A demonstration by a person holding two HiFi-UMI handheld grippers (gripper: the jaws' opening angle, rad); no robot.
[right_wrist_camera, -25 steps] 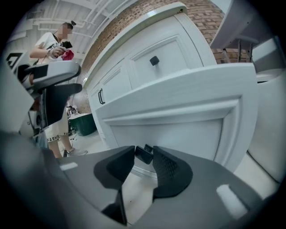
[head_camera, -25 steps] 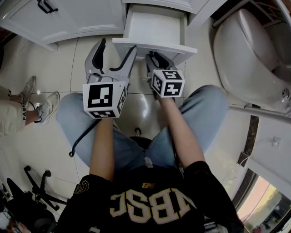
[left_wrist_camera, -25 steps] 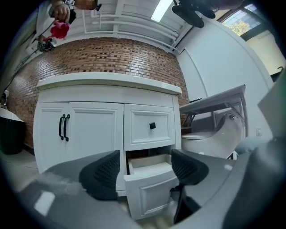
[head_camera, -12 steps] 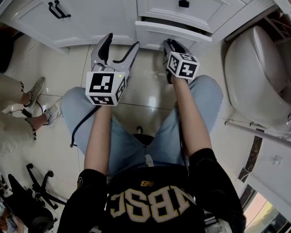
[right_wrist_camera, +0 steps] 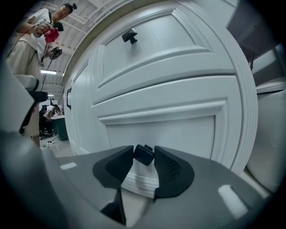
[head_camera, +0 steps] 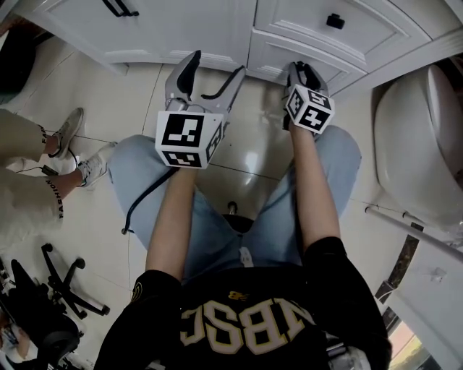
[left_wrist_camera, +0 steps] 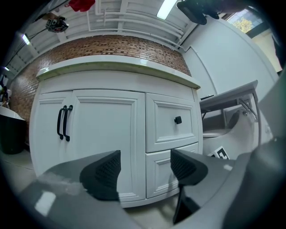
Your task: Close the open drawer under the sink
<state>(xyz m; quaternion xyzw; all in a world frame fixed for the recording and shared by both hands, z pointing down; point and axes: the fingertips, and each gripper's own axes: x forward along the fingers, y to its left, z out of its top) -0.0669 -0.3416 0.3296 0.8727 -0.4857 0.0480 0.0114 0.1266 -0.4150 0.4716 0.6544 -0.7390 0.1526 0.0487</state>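
The lower drawer (head_camera: 286,54) under the sink sits flush with the white cabinet front. My right gripper (head_camera: 298,69) is right against it. In the right gripper view its pads still touch the drawer's small black knob (right_wrist_camera: 143,154) on both sides, and the jaws are opening. The drawer panel (right_wrist_camera: 178,129) fills that view. My left gripper (head_camera: 215,69) hovers open beside the drawer, in front of the cabinet door, with nothing between its fingers (left_wrist_camera: 102,172). The left gripper view shows the closed lower drawer (left_wrist_camera: 166,174) below the upper one.
The upper drawer with its black knob (head_camera: 334,21) is closed above. Cabinet doors with black handles (left_wrist_camera: 64,122) are to the left. A white toilet (head_camera: 416,144) stands at the right. A standing person's legs (head_camera: 43,162) and a chair base (head_camera: 54,307) are at the left.
The drawer went from pulled far out to pushed in flush. Both grippers moved forward to the cabinet front, the right one staying on the knob.
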